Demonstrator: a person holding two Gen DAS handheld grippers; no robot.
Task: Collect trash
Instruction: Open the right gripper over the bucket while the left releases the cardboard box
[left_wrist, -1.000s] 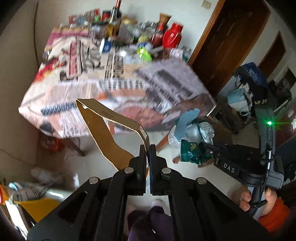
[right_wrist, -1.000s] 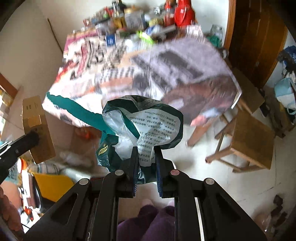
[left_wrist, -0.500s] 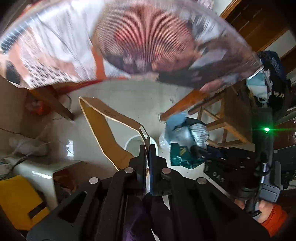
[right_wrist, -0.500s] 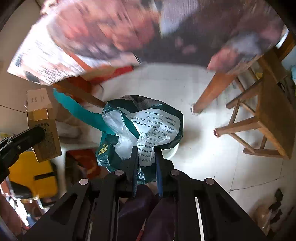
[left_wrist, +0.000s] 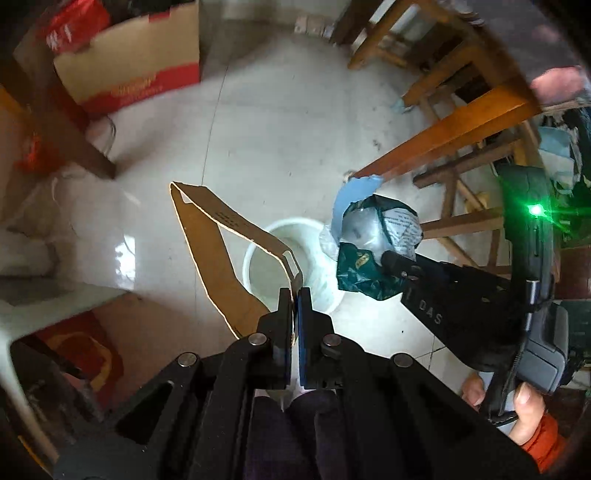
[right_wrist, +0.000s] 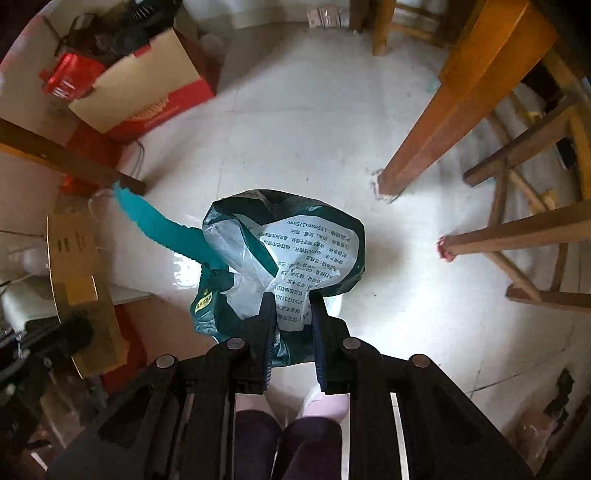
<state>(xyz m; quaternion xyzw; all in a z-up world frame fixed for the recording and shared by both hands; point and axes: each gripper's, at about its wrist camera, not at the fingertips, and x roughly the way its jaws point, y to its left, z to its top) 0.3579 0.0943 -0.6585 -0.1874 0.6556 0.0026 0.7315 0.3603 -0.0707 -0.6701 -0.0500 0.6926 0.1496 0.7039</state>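
Both pieces hang over the white bin (left_wrist: 291, 266), not yet dropped: left gripper (left_wrist: 294, 295) pinches a cardboard strip (left_wrist: 214, 251); right gripper (right_wrist: 291, 306) fingers are easing apart around the green plastic bag (right_wrist: 284, 243) (bag between them).

My left gripper (left_wrist: 294, 295) pinched shut, pointing steeply down. My right gripper (right_wrist: 291, 306) straight down, jaws opening; pads seemingly slack.
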